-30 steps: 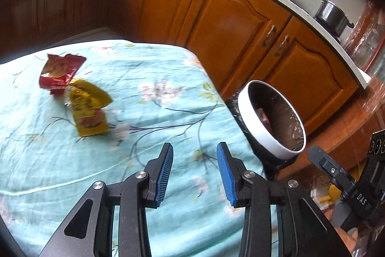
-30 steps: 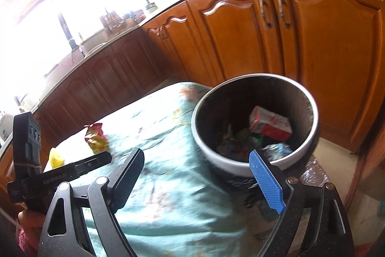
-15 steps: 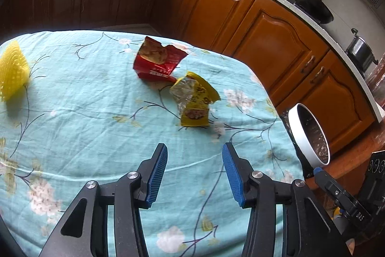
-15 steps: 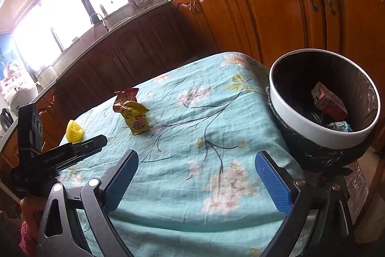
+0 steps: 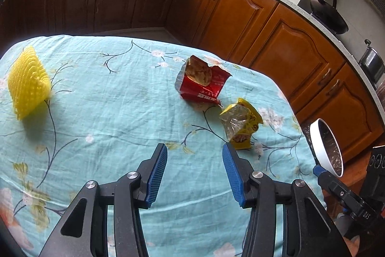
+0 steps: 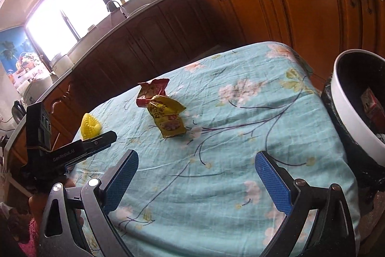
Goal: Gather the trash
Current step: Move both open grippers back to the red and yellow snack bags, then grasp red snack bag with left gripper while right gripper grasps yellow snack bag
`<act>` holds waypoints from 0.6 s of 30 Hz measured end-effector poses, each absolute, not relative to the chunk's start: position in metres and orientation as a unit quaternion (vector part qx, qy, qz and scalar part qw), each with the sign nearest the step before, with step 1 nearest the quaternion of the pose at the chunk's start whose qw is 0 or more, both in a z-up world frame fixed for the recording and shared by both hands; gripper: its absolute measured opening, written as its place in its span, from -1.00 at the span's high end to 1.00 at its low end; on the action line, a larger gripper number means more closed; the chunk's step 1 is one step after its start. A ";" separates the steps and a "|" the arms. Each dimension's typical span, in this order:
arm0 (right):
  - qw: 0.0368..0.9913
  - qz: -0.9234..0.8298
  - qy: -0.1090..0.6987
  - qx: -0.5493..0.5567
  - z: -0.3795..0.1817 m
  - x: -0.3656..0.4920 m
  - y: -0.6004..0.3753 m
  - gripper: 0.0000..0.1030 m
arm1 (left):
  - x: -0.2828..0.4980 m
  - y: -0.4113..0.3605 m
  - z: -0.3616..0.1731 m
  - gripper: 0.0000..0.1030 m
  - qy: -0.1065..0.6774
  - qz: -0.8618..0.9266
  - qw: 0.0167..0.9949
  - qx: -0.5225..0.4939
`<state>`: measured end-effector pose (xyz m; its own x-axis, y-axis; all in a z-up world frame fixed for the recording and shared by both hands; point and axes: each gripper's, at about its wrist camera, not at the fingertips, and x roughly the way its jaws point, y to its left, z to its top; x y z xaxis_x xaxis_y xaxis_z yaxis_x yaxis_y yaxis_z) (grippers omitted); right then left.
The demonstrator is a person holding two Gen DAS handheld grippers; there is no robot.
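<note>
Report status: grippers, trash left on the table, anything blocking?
Left gripper and right gripper open, empty. Red wrapper, yellow wrapper, yellow foam net on tablecloth. Bin at table edge. Path clear.

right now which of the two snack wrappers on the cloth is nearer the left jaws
The yellow wrapper. It lies just beyond the tip of the left gripper, while the red wrapper sits farther back on the cloth.

We see a table covered with a light blue flowered cloth (image 5: pixel 115 112). On it lie three things — a red snack wrapper (image 5: pixel 202 83), a yellow wrapper (image 5: pixel 240 123) just beside it, and a yellow foam net (image 5: pixel 28 86) well apart.
</note>
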<state>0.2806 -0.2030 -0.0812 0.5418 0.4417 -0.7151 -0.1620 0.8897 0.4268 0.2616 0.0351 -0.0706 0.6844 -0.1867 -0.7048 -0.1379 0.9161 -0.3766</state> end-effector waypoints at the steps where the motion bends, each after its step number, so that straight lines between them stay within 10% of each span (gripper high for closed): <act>1: 0.864 0.176 0.446 0.152 -0.081 0.285 -0.199 -0.90 | 0.266 0.038 -0.071 0.08 0.397 -0.014 0.895 -0.204; 18: 0.834 0.222 0.479 0.158 -0.116 0.362 -0.144 -0.63 | 0.367 0.057 -0.087 0.08 0.413 -0.035 0.888 -0.201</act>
<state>0.3617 -0.1435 -0.1164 0.4418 0.5217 -0.7298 -0.2187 0.8516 0.4764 0.3666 0.0572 -0.0869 0.6571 -0.2286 -0.7183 -0.1037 0.9164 -0.3865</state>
